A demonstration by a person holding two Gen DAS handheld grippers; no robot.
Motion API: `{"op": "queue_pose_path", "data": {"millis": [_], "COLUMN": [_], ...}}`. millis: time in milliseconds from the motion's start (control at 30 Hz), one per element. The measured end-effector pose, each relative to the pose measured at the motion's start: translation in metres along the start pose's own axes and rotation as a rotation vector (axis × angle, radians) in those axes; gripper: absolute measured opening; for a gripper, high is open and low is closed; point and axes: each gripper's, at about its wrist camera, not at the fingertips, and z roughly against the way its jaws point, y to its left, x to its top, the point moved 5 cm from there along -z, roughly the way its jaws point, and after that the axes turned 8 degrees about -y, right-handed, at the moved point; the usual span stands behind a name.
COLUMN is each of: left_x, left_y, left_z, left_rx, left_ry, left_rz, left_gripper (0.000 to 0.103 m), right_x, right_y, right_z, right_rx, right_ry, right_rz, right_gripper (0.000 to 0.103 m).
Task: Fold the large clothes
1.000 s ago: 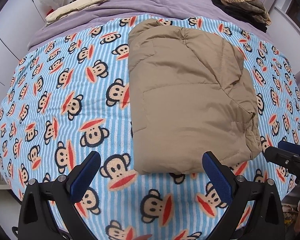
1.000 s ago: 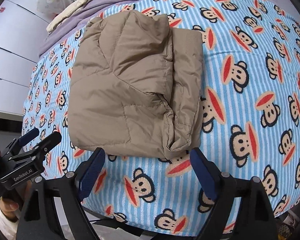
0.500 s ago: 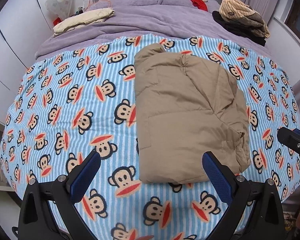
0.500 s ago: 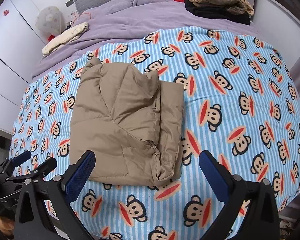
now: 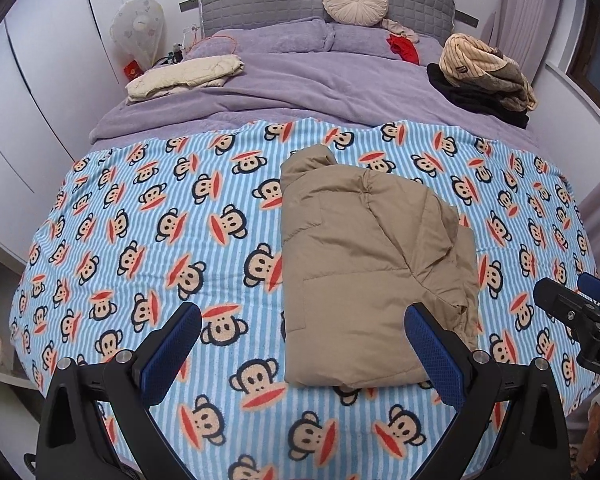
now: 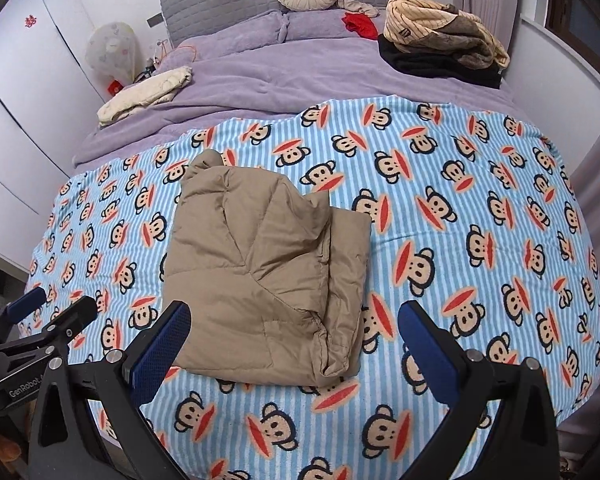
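Observation:
A tan puffer jacket (image 5: 364,272) lies folded into a thick rectangle on the monkey-print blanket (image 5: 148,240); the right wrist view shows the same jacket (image 6: 268,276) left of centre. My left gripper (image 5: 300,340) hovers high above the jacket's near edge, jaws wide open and empty. My right gripper (image 6: 292,332) also hangs above the near edge, open with nothing between its blue pads (image 6: 160,344). Each gripper shows at the side of the other's view: the right one (image 5: 580,308), the left one (image 6: 44,320).
The purple duvet (image 5: 300,88) covers the bed's far half. On it lie a folded cream garment (image 5: 184,76) at the left and a pile of striped and black clothes (image 5: 484,76) at the right. White wardrobes (image 5: 32,92) line the left side. A round cushion (image 5: 354,0) leans on the headboard.
Both grippers rose away from the bed, so the jacket looks smaller and the headboard came into view. The right jaws widened. The jacket stayed where it lay.

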Motion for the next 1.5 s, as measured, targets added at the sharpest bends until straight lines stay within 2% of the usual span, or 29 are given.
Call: {"op": "queue_pose_path", "data": {"millis": [1500], "left_x": [-0.0009], "left_y": [0.0019], "left_z": [0.0042], "left_rx": [0.022], "left_ry": [-0.003], "left_rz": [0.015], "left_gripper": [0.102], "right_x": [-0.0024], "right_y": [0.0006], "right_z": [0.0040], "right_rx": [0.000], "right_ry": [0.008], "right_rz": [-0.008], "right_gripper": [0.103]}}
